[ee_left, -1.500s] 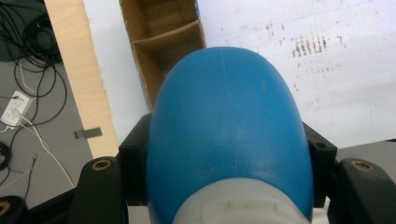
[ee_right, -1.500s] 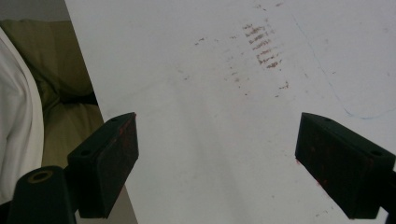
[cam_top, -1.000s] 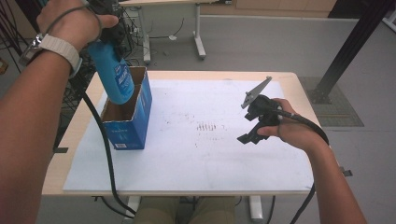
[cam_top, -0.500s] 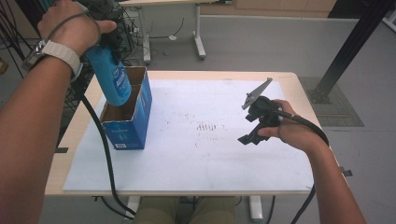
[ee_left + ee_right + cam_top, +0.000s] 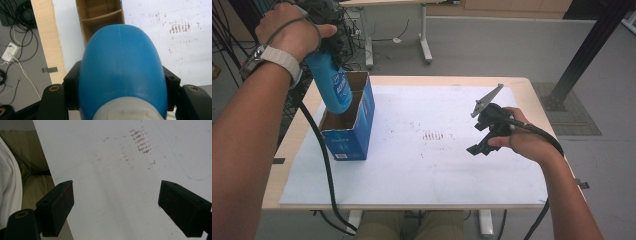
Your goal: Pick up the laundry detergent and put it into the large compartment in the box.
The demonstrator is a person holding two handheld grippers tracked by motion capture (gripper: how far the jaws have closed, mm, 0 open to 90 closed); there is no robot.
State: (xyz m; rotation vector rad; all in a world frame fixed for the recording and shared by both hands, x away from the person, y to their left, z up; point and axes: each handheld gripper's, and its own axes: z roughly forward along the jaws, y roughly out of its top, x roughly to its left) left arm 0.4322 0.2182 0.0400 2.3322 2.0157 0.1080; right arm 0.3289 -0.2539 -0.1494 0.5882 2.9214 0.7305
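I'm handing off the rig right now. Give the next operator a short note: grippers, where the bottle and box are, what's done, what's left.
Left gripper: shut on the blue bottle, held above the table, its lower end at the opening of the cardboard box.
Right gripper: open, nothing between the jaws, low over the white sheet at the table's right side.
Done: bottle gripped and brought to the box.
Left: probably lower the bottle into a compartment of the box, then release. The divider inside shows in the left gripper view.
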